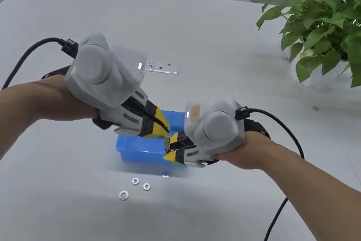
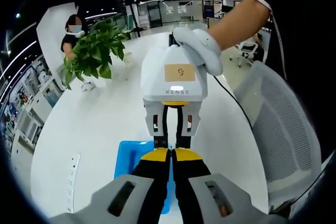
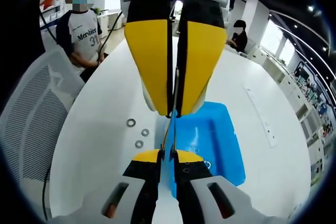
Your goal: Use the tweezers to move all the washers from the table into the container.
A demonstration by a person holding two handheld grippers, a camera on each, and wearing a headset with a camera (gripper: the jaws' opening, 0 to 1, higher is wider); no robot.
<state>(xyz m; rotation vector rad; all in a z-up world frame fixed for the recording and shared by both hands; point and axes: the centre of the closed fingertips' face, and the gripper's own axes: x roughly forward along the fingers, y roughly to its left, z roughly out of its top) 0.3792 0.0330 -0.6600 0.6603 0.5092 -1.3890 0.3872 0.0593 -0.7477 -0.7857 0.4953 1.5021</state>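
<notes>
The tweezers [image 3: 170, 129] could be dropped or twisted askew if one grip were eased before the other was firm, since they are seemingly pinched from both ends. The right gripper [image 3: 168, 154] is closed narrowly on one end and the left gripper [image 3: 174, 112] on the other, above the container [image 3: 223, 145]. Three washers [image 3: 139, 132] are seen on the table [image 3: 89, 129], just beside it.

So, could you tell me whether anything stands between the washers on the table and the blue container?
Nothing visible does: the washers lie on bare table beside the blue container. The left gripper and right gripper meet at the tweezers above the container, not between them.
</notes>
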